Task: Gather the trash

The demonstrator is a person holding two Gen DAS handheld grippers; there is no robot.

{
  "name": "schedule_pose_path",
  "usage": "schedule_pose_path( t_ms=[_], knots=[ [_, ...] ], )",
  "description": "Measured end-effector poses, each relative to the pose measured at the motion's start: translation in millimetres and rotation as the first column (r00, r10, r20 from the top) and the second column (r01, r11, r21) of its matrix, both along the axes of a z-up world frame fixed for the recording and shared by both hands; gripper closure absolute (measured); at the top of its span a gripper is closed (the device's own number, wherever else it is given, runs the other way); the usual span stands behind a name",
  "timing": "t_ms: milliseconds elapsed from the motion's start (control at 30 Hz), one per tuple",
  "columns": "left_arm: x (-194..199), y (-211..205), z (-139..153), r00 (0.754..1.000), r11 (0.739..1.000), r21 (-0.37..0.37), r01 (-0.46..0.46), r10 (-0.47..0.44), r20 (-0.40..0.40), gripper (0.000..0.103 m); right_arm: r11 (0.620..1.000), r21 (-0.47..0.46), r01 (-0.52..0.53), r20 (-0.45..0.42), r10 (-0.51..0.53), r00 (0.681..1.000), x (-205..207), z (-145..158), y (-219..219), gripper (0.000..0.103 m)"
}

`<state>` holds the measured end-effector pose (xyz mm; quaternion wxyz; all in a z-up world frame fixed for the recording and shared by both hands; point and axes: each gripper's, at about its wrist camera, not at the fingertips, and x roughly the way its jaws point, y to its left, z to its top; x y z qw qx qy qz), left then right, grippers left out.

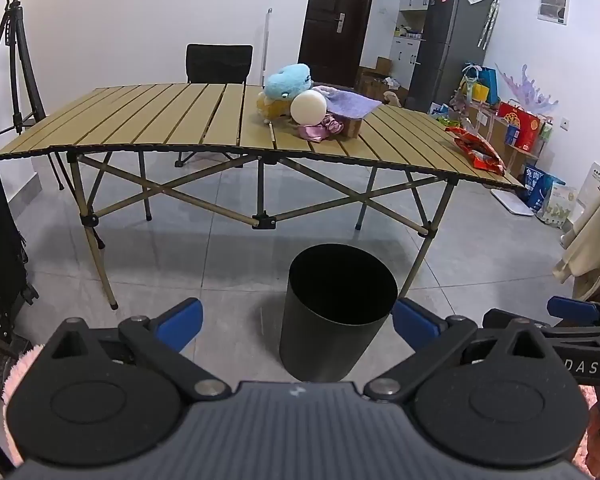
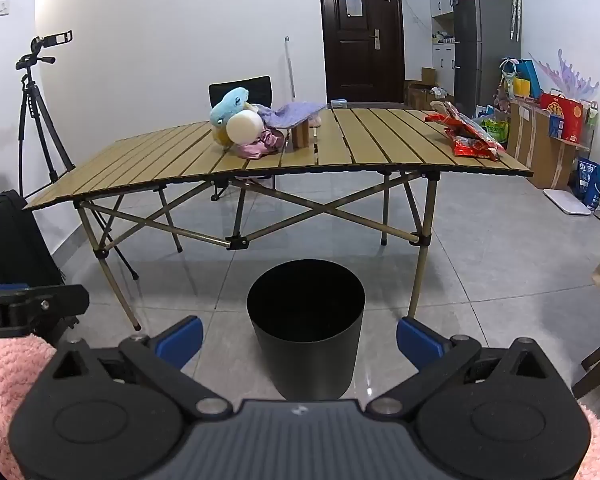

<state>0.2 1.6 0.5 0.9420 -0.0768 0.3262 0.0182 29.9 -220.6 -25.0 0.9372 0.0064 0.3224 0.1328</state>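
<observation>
A black round bin (image 1: pixel 336 316) (image 2: pixel 306 324) stands on the tiled floor in front of a slatted folding table (image 1: pixel 172 120) (image 2: pixel 380 140). Red snack wrappers (image 1: pixel 478 148) (image 2: pixel 466 132) lie near the table's right edge. My left gripper (image 1: pixel 298 322) hangs open above the floor, with the bin seen between its blue fingertips. My right gripper (image 2: pixel 300 338) is open too and frames the same bin. Neither holds anything. The right gripper's body (image 1: pixel 556 332) shows at the right edge of the left wrist view.
A pile of plush toys, a white roll and a purple cloth (image 1: pixel 312 104) (image 2: pixel 260 124) sits mid-table. A black chair (image 1: pixel 219 63) stands behind it. A camera tripod (image 2: pixel 40 120) and a black suitcase (image 2: pixel 12 240) are at the left. Boxes and bags (image 2: pixel 548 128) line the right wall.
</observation>
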Motion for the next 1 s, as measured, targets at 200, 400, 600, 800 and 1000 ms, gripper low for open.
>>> schedule_pose_path(
  t_ms=[200, 400, 600, 800, 1000],
  knots=[
    [5.3, 0.9, -1.1, 1.000, 1.000, -0.016, 0.003, -0.003, -0.006, 0.000, 1.000, -0.001, 0.002, 0.006, -0.002, 1.000, -1.5, 1.5, -0.7, 0.000],
    [3.0, 5.9, -3.5, 1.000, 1.000, -0.019, -0.002, 0.001, -0.009, 0.000, 1.000, -0.002, 0.003, 0.007, -0.003, 1.000, 0.7, 0.4, -0.8, 0.000],
    [0.5, 6.7, -1.8, 1.000, 1.000, -0.018, -0.010, 0.010, 0.002, 0.000, 1.000, -0.001, 0.000, 0.016, 0.000, 1.000, -3.3, 3.6, 0.6, 0.000],
    [0.7, 6.0, -2.6, 1.000, 1.000, -0.014, -0.015, 0.015, 0.004, 0.000, 1.000, -0.006, 0.001, 0.020, 0.000, 1.000, -3.3, 4.0, 1.1, 0.000],
    [0.0, 3.9, -0.7, 1.000, 1.000, -0.012, -0.011, 0.011, 0.006, 0.000, 1.000, -0.011, -0.003, 0.014, 0.003, 1.000, -1.0, 3.1, 3.3, 0.000]
  ],
)
